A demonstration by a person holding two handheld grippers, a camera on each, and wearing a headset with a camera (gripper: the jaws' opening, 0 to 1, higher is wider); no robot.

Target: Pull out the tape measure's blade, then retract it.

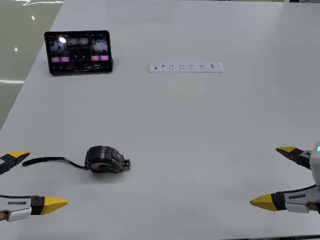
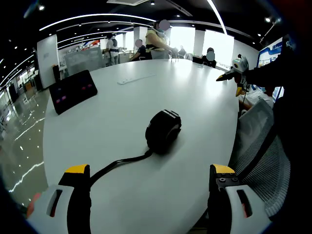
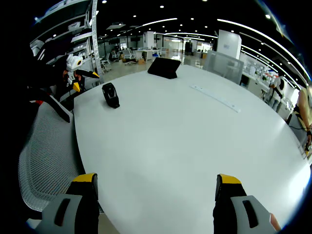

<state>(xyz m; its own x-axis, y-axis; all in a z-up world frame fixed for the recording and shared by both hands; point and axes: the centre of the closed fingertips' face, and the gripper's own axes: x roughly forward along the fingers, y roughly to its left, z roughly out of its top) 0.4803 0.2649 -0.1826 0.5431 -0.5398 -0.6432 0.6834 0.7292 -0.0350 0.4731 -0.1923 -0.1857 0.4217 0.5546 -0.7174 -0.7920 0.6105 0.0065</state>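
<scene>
Tape measure lies left-right, blade tip seemingly rightward, strap leftward; left tool, right tool both spread, empty.

White tabletop. Black tablet with lit screen propped upright, far left. Long white power strip lies flat to its right, well apart.

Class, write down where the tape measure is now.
In the head view, the tape measure lies on the table at the near left, just beyond the open left gripper, its strap trailing toward it.
</scene>
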